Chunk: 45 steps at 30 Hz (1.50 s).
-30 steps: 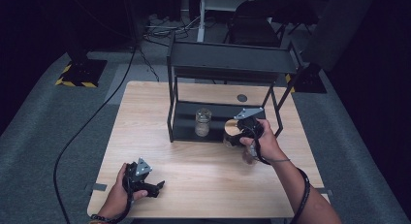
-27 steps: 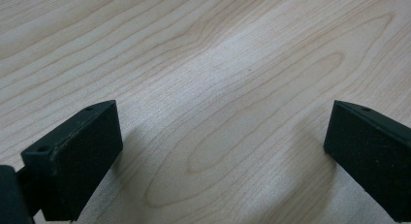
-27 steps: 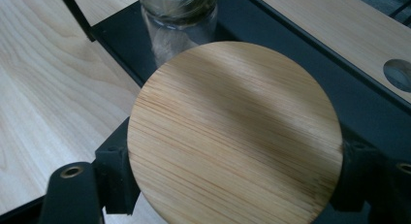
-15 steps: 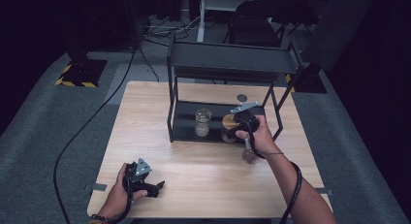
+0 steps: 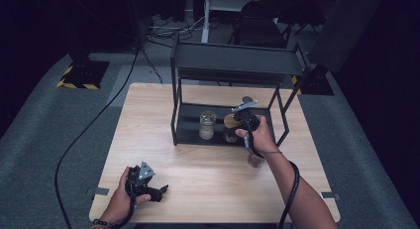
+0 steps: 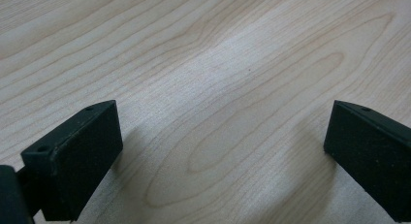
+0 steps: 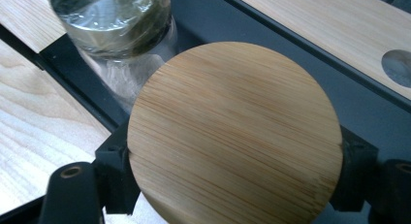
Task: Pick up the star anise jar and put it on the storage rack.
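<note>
Pale wooden table (image 5: 208, 189) fills the space in front of me, with dark grey floor all round it; nearest to me, at the front left of the tabletop, my left hand rests with the left gripper (image 5: 157, 191) lying low over the wood; in the left gripper view its two black jaws stand wide apart with bare grain between them, gripping nothing.

Further in, on the right, my forearm reaches forward with a cable looped around it, and a small glass (image 5: 255, 160) stands on the table just under my wrist; my right gripper (image 7: 232, 161) sits at the front edge of the black metal rack (image 5: 237, 58); in the right gripper view its jaws are clamped on either side of a round bamboo lid (image 7: 235, 136), which is pinched between them and seen flat-on.

Just beyond the lid, on the rack's dark bottom shelf, stands a clear glass jar (image 7: 114, 15), open at the top, close beside the lid; in the high view that jar (image 5: 207, 124) is left of my right gripper; behind the rack a small round object (image 5: 246, 99) lies on the table, and past the table edge stand a chair and tangled cables on the floor.
</note>
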{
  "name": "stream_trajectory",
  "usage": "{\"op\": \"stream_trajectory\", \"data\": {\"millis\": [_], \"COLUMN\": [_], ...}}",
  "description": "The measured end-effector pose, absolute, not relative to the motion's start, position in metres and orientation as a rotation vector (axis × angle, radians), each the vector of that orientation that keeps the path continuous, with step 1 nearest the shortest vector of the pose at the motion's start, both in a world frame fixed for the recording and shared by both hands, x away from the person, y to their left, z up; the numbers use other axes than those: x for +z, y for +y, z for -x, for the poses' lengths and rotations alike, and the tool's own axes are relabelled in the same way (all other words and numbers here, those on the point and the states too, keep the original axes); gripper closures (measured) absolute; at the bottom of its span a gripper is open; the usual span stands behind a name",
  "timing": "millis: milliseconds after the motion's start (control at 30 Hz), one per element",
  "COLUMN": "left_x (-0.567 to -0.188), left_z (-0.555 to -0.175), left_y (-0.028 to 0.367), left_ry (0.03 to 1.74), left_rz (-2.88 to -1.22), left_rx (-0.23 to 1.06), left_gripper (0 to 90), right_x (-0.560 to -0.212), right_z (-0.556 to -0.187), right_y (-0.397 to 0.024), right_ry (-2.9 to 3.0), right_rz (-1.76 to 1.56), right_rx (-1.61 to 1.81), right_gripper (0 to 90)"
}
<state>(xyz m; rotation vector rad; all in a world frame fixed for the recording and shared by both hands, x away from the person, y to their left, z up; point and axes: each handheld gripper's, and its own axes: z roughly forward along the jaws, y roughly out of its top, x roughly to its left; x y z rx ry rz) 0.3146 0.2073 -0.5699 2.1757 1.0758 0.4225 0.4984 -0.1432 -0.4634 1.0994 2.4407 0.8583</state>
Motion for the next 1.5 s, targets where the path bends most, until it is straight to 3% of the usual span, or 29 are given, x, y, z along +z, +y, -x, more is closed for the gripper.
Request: {"op": "stream_trajectory", "data": {"millis": [1267,1500], "left_x": [-0.570,-0.570], "left_z": [-0.315,-0.315], "left_y": [0.207,0.207], "left_ry": [1.076,1.076], "left_rz": [-2.176,-2.176], "left_rx": [0.423,0.422], "left_gripper": [0.0,0.0], "right_x": [-0.485,-0.486], "right_z": [-0.518,-0.519], "right_y": [-0.138,-0.140], "right_ry": [2.443,2.450], "right_rz": [-1.280,-1.295], "right_rx": [0.760,0.734], "right_gripper": [23.8,15.6]}}
